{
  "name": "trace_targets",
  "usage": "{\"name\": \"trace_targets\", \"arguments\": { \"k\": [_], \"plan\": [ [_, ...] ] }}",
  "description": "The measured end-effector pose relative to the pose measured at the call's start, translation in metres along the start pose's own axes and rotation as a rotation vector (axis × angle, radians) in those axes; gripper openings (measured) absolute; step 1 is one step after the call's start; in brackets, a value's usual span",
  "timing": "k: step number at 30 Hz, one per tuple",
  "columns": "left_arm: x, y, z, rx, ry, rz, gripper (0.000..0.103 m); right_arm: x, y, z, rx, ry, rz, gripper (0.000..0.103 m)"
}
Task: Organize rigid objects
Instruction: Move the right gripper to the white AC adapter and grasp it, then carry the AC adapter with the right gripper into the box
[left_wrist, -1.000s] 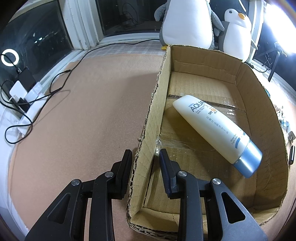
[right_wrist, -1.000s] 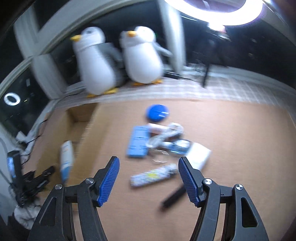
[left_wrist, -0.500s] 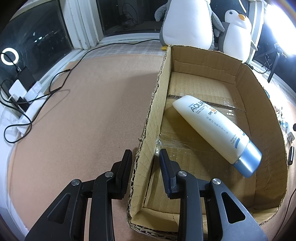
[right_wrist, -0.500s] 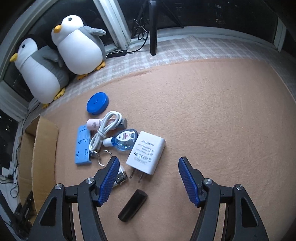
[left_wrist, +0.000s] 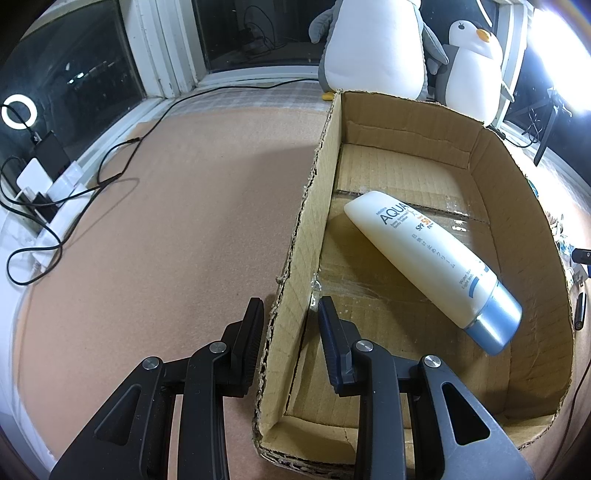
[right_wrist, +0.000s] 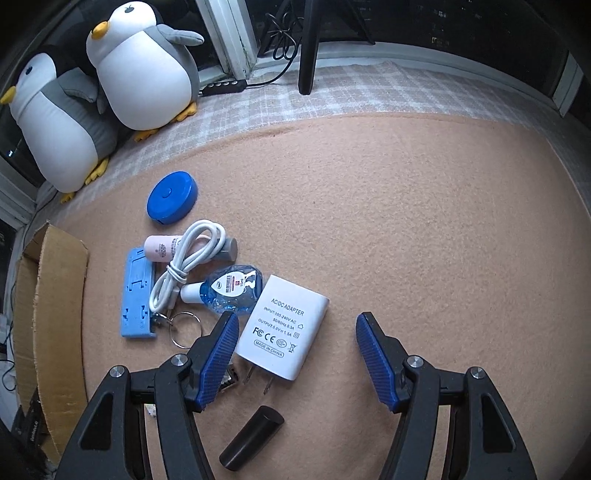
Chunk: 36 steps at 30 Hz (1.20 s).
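My left gripper (left_wrist: 289, 301) is shut on the left wall of the open cardboard box (left_wrist: 517, 206), one finger outside and one inside. A white sunscreen tube (left_wrist: 424, 258) with a blue cap lies slantwise on the box floor. My right gripper (right_wrist: 296, 315) hangs open, pointing steeply down over a white AC adapter (right_wrist: 282, 328), whose upper half lies between the blue pads without touching them. Beside the adapter lie a small blue sanitizer bottle (right_wrist: 229, 290), a coiled white cable (right_wrist: 188, 262), a pink tube (right_wrist: 162, 249), a blue plastic stand (right_wrist: 136, 295), a key ring (right_wrist: 186, 330) and a black cylinder (right_wrist: 251, 437).
A round blue tape measure (right_wrist: 171, 197) lies behind the pile. Two plush penguins (right_wrist: 144, 70) sit at the window sill. The box's corner (right_wrist: 55, 314) shows at the left of the right wrist view. Black cables (left_wrist: 92, 184) trail over the mat left of the box.
My right gripper swung over the pile and dropped closer to the white adapter, which now sits between its fingers. The left gripper and box have not moved.
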<state>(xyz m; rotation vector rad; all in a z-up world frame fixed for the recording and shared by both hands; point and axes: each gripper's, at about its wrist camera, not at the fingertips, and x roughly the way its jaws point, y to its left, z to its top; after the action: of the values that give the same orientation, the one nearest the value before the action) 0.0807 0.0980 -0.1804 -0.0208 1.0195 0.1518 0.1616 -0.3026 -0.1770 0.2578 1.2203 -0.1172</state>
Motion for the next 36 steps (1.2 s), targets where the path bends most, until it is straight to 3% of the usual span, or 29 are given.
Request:
{"name": "trace_targets", "arguments": {
  "k": [12, 16, 27, 36],
  "plan": [
    [0.0, 0.0, 0.0, -0.001, 0.0, -0.002, 0.029, -0.001, -0.005, -0.001, -0.091, 0.004, 0.022, 0.046],
    [0.001, 0.0, 0.0, 0.001, 0.0, -0.001, 0.029, -0.003, -0.005, -0.004, -0.148, -0.018, 0.008, 0.032],
    [0.001, 0.001, 0.0, 0.0, -0.002, 0.001, 0.029, -0.009, -0.009, -0.009, -0.179, -0.061, 0.059, 0.032],
    [0.001, 0.001, 0.0, 0.001, -0.002, 0.001, 0.029, -0.04, 0.009, -0.013, -0.212, -0.124, 0.087, 0.032]
  ]
}}
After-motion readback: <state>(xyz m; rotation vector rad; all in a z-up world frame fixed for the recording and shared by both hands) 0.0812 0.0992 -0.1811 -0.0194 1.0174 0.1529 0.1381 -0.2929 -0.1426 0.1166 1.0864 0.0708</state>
